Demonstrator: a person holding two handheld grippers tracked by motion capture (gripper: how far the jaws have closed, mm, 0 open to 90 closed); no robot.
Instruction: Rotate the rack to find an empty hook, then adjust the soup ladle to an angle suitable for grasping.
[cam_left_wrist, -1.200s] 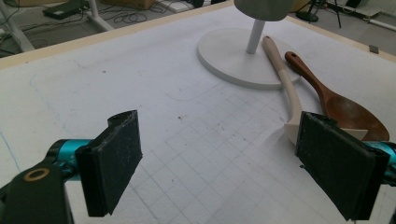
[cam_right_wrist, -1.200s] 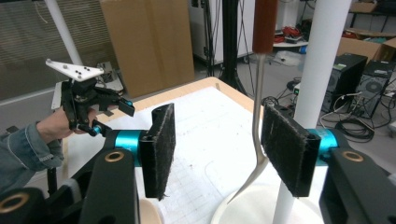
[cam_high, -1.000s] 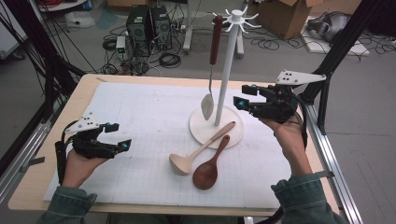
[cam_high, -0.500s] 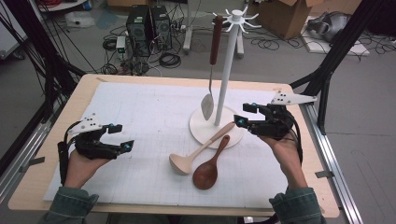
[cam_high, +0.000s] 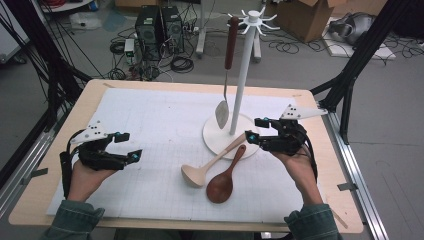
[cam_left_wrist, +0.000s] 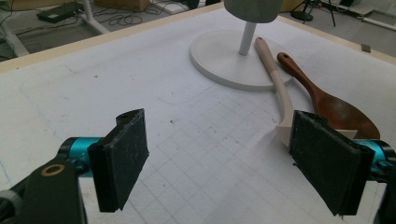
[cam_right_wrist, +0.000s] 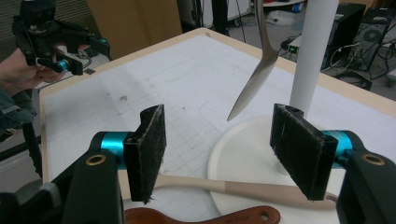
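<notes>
High view, right claw (cam_high: 254, 133): we see it poised over the handle ends of the pale wooden spoon (cam_high: 212, 162) and the dark wooden spoon (cam_high: 226, 176), jaws apart with nothing between them.
High view, spoon axis: both spoons run from bowls at the near left to handles at the far right, the pale handle resting on the rim of the white stand base (cam_high: 214, 139).
High view, left claw (cam_high: 131, 147): open and empty, well apart to the left, so we judge the right hand far nearer.
Left gripper view: pads (cam_left_wrist: 122, 158) spread over bare counter (cam_left_wrist: 140, 84); spoons lie far right.
Right gripper view: the pale handle (cam_right_wrist: 233, 186) crosses just below the open pads (cam_right_wrist: 150, 147); it seems untouched, though contact is hard to judge.
</notes>
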